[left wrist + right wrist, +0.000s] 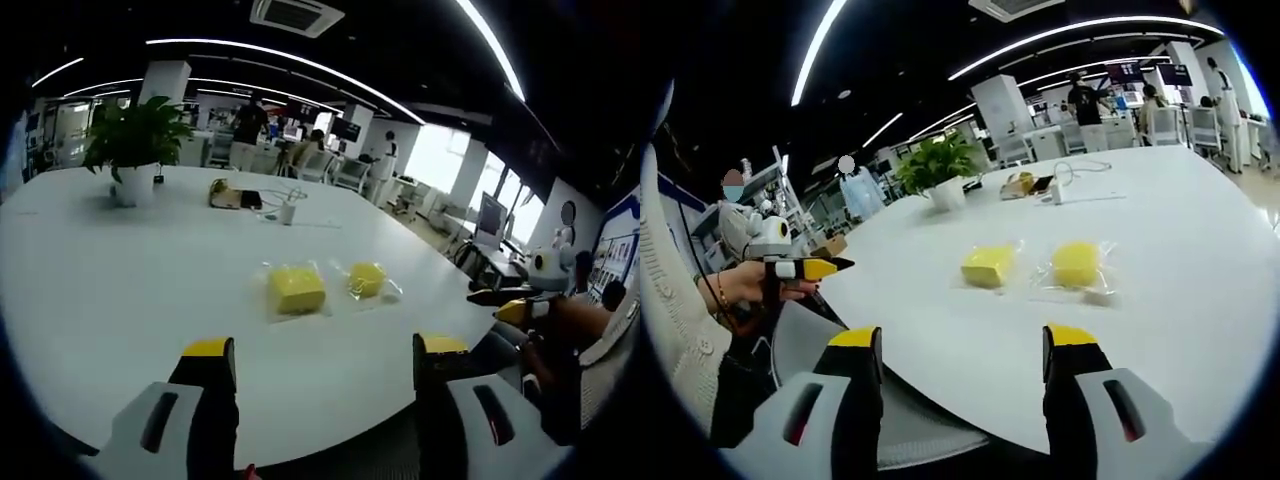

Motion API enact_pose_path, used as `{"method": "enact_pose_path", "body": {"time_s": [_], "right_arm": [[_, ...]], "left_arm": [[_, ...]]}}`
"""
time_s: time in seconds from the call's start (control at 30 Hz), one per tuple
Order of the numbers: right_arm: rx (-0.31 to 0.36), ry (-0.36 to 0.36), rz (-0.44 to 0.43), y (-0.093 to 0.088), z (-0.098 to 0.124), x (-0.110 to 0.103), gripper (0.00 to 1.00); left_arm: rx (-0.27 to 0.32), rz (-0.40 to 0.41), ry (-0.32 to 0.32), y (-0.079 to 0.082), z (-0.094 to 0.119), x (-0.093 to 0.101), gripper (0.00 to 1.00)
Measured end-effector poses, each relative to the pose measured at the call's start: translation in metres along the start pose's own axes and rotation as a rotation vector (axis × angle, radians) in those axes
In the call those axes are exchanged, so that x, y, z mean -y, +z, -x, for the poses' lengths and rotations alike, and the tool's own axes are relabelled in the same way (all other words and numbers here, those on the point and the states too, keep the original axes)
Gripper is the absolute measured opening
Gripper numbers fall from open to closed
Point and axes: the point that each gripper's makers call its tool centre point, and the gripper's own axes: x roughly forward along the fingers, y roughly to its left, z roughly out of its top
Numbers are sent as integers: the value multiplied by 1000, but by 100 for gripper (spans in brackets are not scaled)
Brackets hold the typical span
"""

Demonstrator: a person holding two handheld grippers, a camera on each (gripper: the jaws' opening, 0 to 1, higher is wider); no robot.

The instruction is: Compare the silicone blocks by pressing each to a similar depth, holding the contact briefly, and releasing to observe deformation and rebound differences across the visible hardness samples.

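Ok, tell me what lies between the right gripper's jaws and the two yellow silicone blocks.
Only bare white table. In the right gripper view, the open right gripper sits short of the square block and the rounder block, both in clear wrappers, with nothing between.

Handheld two-jaw grippers, pair, with operator's sleeve

Left gripper (328,362) and right gripper (960,350): black jaws capped with yellow tips, each on a light grey housing with a dark oval slot. Operator's sleeve (680,330): cream ribbed knit with a round button; thin bracelet at the wrist.
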Motion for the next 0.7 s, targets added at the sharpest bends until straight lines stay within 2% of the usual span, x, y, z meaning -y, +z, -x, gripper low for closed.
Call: {"method": "enact_pose_path", "body": {"time_s": [0.47, 0.7], "right_arm": [[0, 3, -8, -2, 6, 6, 60], [3, 12, -11, 0, 8, 8, 60]], "left_arm": [[-19, 6, 3, -5, -3, 7, 71], [-38, 4, 2, -5, -11, 10, 70]]}}
